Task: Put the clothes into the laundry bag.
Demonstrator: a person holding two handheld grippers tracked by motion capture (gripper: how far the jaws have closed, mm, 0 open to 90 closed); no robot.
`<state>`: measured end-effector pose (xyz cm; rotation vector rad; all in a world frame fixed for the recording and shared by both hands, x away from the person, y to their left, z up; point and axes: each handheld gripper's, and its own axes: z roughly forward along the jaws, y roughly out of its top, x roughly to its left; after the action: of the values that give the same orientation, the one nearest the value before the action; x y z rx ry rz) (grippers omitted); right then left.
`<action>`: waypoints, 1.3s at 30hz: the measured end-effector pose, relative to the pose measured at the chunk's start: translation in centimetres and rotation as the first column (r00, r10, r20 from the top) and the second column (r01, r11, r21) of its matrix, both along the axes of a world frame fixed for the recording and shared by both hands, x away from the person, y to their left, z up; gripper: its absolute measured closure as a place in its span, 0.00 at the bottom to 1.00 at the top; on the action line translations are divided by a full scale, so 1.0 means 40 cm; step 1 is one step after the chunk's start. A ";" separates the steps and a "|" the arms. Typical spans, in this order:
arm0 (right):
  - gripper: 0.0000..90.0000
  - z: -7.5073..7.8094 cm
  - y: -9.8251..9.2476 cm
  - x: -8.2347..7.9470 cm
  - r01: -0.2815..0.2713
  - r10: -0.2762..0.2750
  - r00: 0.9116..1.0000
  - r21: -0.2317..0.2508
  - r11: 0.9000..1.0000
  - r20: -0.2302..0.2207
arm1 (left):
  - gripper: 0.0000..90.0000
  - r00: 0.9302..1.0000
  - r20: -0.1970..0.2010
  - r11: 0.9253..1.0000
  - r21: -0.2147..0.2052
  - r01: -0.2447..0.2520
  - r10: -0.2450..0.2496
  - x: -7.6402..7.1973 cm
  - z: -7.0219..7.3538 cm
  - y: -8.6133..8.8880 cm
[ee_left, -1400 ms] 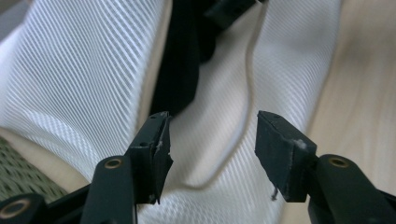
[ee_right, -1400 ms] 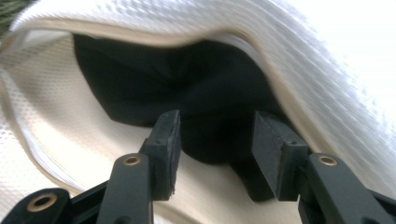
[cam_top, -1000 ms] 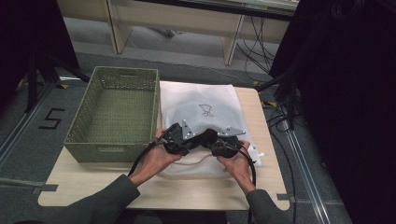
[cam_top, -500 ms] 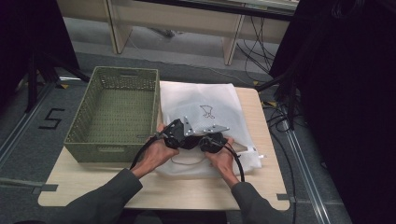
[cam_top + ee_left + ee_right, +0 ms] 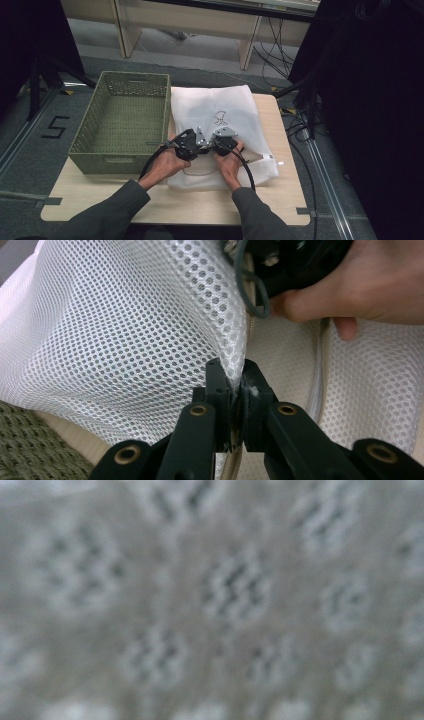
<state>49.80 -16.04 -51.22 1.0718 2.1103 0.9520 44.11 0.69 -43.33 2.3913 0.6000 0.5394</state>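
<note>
A white mesh laundry bag [image 5: 220,135] lies flat on the right half of the desk [image 5: 280,195], just beside an empty green basket [image 5: 122,122] on the left; the left hand-held gripper [image 5: 234,385] is clenched on a raised fold of the mesh beside the bag's zip, the fabric tenting up from its jaws; the right hand-held gripper [image 5: 224,142], close alongside near the bag's middle, has just been closing, its camera pressed so near the mesh that the weave blurs and no grip can be confirmed. The step in hand looks like parting the bag's mouth; done well, each side should pinch one layer only, close to the zip, then draw apart slowly and evenly so the thin mesh neither slips nor tears.
</note>
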 end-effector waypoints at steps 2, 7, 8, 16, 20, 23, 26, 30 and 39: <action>0.87 0.009 -0.002 -0.010 -0.006 0.007 1.000 0.038 0.999 -0.023 | 0.94 1.000 -0.008 1.000 -0.007 -0.010 0.010 0.003 -0.003 0.002; 0.68 0.055 -0.020 -0.070 -0.069 0.077 0.992 0.081 0.994 -0.098 | 0.91 1.000 -0.012 1.000 -0.009 -0.016 0.016 0.002 -0.009 0.005; 0.64 0.066 -0.026 -0.084 -0.084 0.092 0.989 0.080 0.993 -0.113 | 0.91 1.000 -0.013 1.000 -0.004 -0.012 0.012 0.002 -0.010 0.005; 0.61 0.179 -0.139 -0.223 -0.141 0.146 0.986 0.061 0.988 -0.078 | 0.86 1.000 -0.017 0.999 0.031 0.010 -0.009 -0.008 -0.036 0.003; 0.58 0.186 -0.197 -0.238 -0.101 0.101 0.995 -0.005 0.995 -0.021 | 0.83 1.000 -0.010 0.999 0.032 0.011 -0.011 -0.012 -0.034 0.004; 0.57 0.177 -0.212 -0.223 -0.074 0.074 0.997 -0.024 0.997 -0.004 | 0.82 1.000 0.006 1.000 0.020 0.016 -0.017 -0.019 -0.027 0.006; 0.57 0.167 -0.205 -0.202 -0.090 0.093 0.995 -0.071 0.993 0.034 | 0.83 1.000 0.017 1.000 0.017 0.020 -0.020 -0.021 -0.021 0.011; 0.58 0.157 -0.167 -0.193 -0.167 0.175 0.983 -0.120 0.979 0.059 | 0.86 1.000 -0.003 1.000 -0.029 0.004 -0.004 -0.017 -0.016 0.016; 0.75 0.131 -0.087 -0.162 -0.240 0.268 0.958 -0.236 0.942 0.096 | 0.88 0.999 -0.034 0.999 -0.053 0.012 -0.014 -0.011 -0.013 0.017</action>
<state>43.31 -19.51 -46.00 0.6201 2.2216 0.8498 43.66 1.39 -43.85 2.3571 0.6060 0.4724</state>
